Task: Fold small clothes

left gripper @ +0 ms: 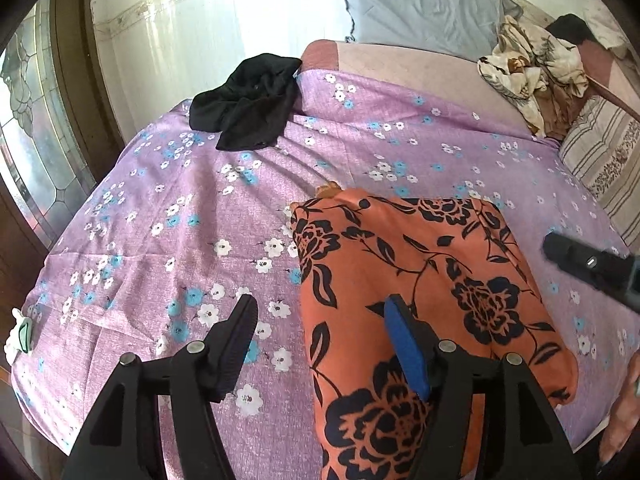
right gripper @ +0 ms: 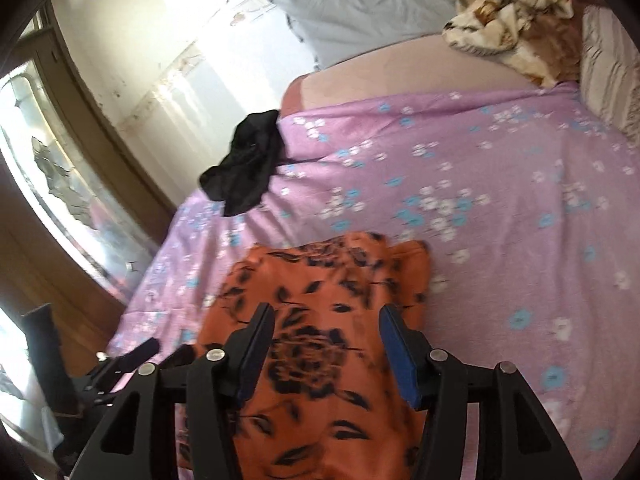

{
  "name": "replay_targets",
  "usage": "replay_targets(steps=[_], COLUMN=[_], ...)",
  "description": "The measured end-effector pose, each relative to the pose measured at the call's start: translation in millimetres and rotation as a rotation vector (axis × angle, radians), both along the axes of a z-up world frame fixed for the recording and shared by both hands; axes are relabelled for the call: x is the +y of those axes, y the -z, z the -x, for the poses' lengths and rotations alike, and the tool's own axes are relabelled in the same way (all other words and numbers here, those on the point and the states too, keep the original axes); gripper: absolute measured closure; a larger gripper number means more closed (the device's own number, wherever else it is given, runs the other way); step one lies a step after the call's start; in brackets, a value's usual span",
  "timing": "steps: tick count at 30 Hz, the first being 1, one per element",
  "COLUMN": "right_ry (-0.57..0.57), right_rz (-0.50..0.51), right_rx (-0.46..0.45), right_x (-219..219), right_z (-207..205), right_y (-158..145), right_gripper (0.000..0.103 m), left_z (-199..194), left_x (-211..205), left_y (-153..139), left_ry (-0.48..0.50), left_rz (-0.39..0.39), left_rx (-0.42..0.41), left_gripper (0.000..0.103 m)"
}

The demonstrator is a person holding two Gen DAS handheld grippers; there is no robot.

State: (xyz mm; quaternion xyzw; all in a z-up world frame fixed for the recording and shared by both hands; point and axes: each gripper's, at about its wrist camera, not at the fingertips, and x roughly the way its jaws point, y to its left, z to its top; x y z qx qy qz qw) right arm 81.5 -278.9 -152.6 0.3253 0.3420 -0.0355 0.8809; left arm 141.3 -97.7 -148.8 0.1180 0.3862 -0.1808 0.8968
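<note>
Both my claws are spread and hold nothing: left claw [left gripper: 320,312] by the edge of the orange cloth [left gripper: 420,280], right claw [right gripper: 326,320] above it, I think to press the fold flat.

Floral bedsheet [left gripper: 160,240], orange garment [left gripper: 420,264], seemingly black clothing [left gripper: 248,100]

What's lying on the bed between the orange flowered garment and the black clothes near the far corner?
Only bare purple floral bedsheet separates the orange garment from the black clothes; both wrist views show it.
</note>
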Motion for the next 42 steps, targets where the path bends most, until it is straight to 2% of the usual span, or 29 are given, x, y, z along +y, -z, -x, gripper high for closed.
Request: replay_targets(steps=[4,8,10,12,16,23,28,31,33,38,42], right_ry=[-0.02,0.044,0.067,0.068,0.062,-0.006,-0.039,-0.043,-0.04,-0.032,-0.01], right_rz=[-0.037,-0.142,-0.172,-0.192,-0.194,-0.158,-0.151,-0.159,-0.182,-0.202,-0.182], right_rx=[0.062,0.172,0.17,0.162,0.139,0.082,0.132,0.233,0.231,0.217,0.2], right_x=[13,3,-4,-6,-5,8,20,21,18,8,-5], right_z=[-21,-32,-32,-31,-20,11,28,24,23,16,-11], right_y=[24,62,69,69,62,26,27,55,63,51,41], right_gripper=[0.049,0.051,0.051,0.051,0.051,0.048,0.048,0.051,0.052,0.051,0.051], left_z=[-8,-14,-14,-13,-12,-6,-5,-6,-7,-12,-12], left_x=[-1,-1,-3,-5,-2,3,3,2,3,4,2], left_y=[11,27,32,33,29,26,27,29,31,31,31], left_ry=[-0.014,-0.014,-0.011,-0.007,-0.014,-0.009,-0.009,0.0,-0.001,-0.002,0.003], left_rz=[-0.042,-0.079,-0.103,-0.116,-0.093,-0.086,-0.086,-0.086,-0.085,-0.078,-0.082], left_rx=[0.014,0.044,0.04,0.038,0.055,0.053,0.053,0.057,0.059,0.076,0.075], left_gripper=[0.036,0.032,0.03,0.03,0.03,0.03,0.03,0.029,0.028,0.027,0.027])
